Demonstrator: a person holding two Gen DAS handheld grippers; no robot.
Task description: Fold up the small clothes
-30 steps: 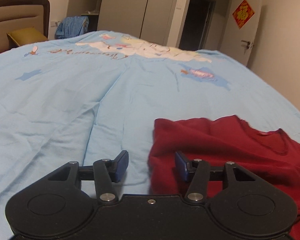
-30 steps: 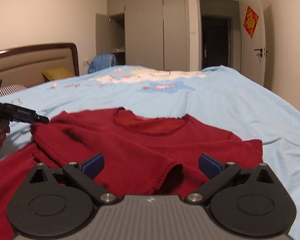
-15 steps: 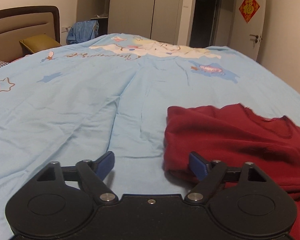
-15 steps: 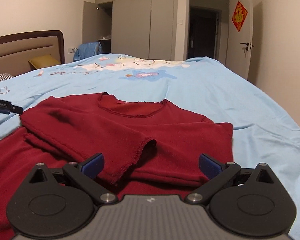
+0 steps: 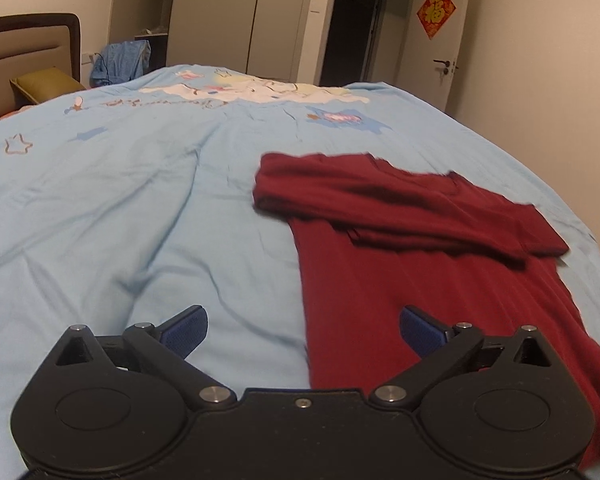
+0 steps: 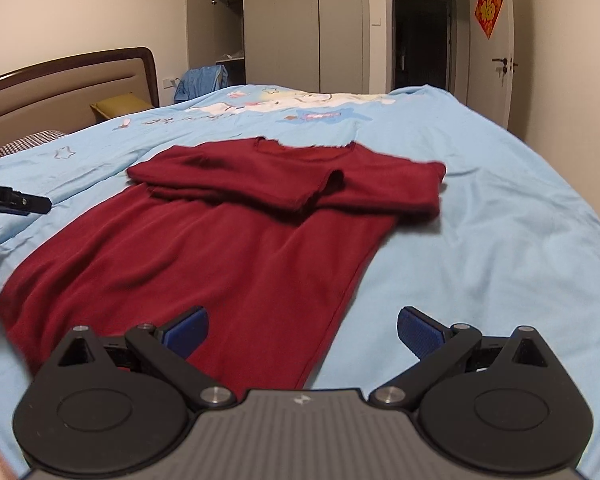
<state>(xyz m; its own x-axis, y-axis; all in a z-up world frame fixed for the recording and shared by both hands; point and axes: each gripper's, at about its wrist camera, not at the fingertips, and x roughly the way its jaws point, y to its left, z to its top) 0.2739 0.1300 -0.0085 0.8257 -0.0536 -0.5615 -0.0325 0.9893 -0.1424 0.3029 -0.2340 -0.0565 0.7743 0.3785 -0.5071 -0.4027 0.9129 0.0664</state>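
A: Where is the garment?

B: A dark red shirt (image 6: 204, 248) lies flat on the blue bed (image 6: 500, 208), centre of frame, both sleeves folded across its chest.

A: And the tongs?

B: Left tongs (image 5: 302, 330) and right tongs (image 6: 302, 330) gape wide, holding nothing. The lengthwise folds seem left.

shirt (image 6: 220, 248) on bedspread (image 6: 480, 208) | sleeves folded across its far end | headboard (image 6: 60, 88) left | wardrobe (image 6: 300, 24) behind
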